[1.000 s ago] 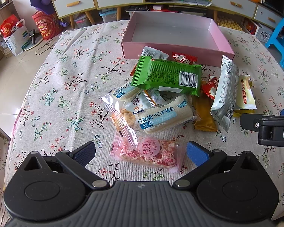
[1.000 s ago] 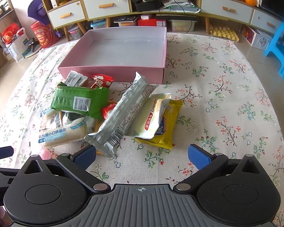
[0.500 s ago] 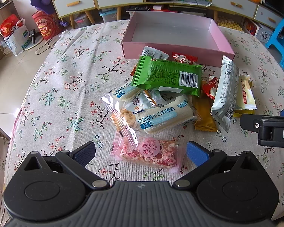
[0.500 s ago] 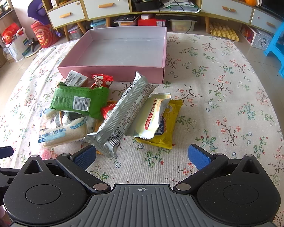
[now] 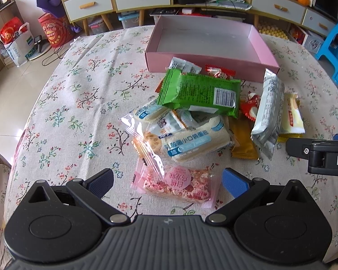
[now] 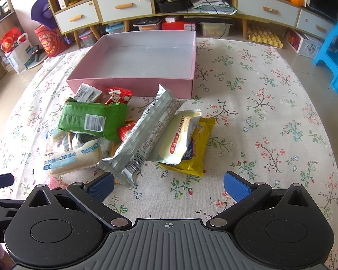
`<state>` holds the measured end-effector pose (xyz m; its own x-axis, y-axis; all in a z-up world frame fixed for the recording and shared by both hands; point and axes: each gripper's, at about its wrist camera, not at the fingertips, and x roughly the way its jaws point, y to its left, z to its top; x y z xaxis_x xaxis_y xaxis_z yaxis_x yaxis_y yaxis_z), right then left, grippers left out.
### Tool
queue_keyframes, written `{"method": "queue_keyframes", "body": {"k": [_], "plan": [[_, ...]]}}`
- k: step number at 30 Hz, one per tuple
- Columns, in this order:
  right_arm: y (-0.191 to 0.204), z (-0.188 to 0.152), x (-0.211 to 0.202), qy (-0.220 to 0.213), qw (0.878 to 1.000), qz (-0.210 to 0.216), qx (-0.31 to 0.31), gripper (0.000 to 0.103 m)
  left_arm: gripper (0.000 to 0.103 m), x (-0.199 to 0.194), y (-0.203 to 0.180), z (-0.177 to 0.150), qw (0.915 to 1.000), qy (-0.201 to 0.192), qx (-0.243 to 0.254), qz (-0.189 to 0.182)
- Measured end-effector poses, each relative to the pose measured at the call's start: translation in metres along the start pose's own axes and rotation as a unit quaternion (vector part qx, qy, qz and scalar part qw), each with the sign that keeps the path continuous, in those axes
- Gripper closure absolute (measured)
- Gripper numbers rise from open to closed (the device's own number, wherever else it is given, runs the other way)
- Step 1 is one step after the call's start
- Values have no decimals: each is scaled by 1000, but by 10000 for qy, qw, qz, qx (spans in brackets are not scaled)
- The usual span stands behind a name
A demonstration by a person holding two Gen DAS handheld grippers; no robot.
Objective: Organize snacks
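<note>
We see bare floral tablecloth (image 6: 270, 121) to the right of the snack pile (image 6: 133, 135) giving open passage to the pink box (image 6: 146, 56), whose near wall has packets crowded against it on the left.

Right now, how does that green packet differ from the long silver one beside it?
The green packet is broad and rectangular; the silver packet is long and narrow. The green one lies crosswise, left of the silver one, which runs diagonally toward the pink box. Both rest on top of other snacks, show a barcode, and sit outside the box.
</note>
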<state>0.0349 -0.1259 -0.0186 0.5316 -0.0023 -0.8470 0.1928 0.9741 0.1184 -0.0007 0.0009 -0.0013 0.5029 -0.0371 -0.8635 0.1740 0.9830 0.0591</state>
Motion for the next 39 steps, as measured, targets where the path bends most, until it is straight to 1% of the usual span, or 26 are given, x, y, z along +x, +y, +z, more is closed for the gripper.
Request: {"method": "queue_keyframes", "body": {"k": [2, 4, 6, 9, 12, 14, 16, 18, 20, 21, 22, 23, 24, 26, 27, 29, 30, 31, 33, 34, 37, 39], "plan": [[-3, 3, 2, 111, 9997, 172, 100, 0, 0, -1, 4, 2, 9999, -116, -82, -57], [-4, 7, 3, 178, 9995, 236, 140, 0, 0, -3, 6, 7, 9996, -247, -56, -80], [-5, 15, 2, 208, 9989, 404, 146, 0, 0, -4, 8, 13, 9995, -283, -13, -121], [-9, 29, 0, 193, 9973, 655, 263, 0, 0, -5, 14, 26, 9990, -226, -80, -376], [-13, 42, 2, 228, 9953, 855, 396, 0, 1, 1, 22, 39, 9982, -24, -198, -570], [-18, 50, 7, 339, 9924, 1033, 575, 1, 3, 4, 27, 45, 9968, 75, -355, -711], [-23, 56, 12, 425, 9884, 1204, 827, 1, 5, 8, 32, 51, 9938, 157, -631, -906], [-27, 58, 19, 502, 9837, 1355, 1072, 2, 7, 11, 38, 53, 9892, 122, -969, -1089], [-33, 57, 26, 596, 9755, 1582, 1404, 7, 14, 16, 42, 54, 9834, 65, -1312, -1255], [-36, 56, 30, 670, 9704, 1702, 1575, 10, 17, 20, 43, 55, 9795, 107, -1491, -1349], [-40, 55, 35, 767, 9634, 1841, 1791, 15, 23, 24, 43, 57, 9752, 180, -1648, -1466], [-43, 54, 40, 832, 9579, 1938, 1947, 20, 27, 27, 42, 58, 9720, 212, -1747, -1557], [-46, 54, 44, 878, 9531, 2009, 2084, 24, 29, 30, 42, 60, 9683, 226, -1862, -1647], [-50, 53, 51, 945, 9471, 2057, 2275, 37, 35, 36, 39, 61, 9622, 253, -2041, -1783], [-52, 52, 55, 967, 9454, 2039, 2351, 40, 36, 39, 38, 61, 9584, 298, -2153, -1850], [-55, 51, 62, 1018, 9434, 1977, 2462, 50, 37, 47, 38, 61, 9488, 436, -2422, -1979], [-57, 51, 64, 1028, 9428, 1946, 2502, 52, 37, 50, 38, 61, 9445, 474, -2554, -2010], [-58, 50, 66, 1034, 9423, 1932, 2532, 58, 37, 53, 38, 61, 9408, 498, -2685, -2007], [-57, 51, 68, 1019, 9425, 1902, 2554, 59, 37, 56, 39, 62, 9324, 503, -2962, -2010], [-57, 51, 68, 994, 9437, 1876, 2537, 59, 36, 57, 39, 62, 9296, 493, -3070, -1981], [-54, 52, 69, 940, 9476, 1770, 2488, 59, 35, 59, 37, 64, 9274, 412, -3277, -1755], [-53, 53, 70, 927, 9480, 1727, 2509, 59, 35, 62, 36, 64, 9235, 426, -3444, -1634]]}}
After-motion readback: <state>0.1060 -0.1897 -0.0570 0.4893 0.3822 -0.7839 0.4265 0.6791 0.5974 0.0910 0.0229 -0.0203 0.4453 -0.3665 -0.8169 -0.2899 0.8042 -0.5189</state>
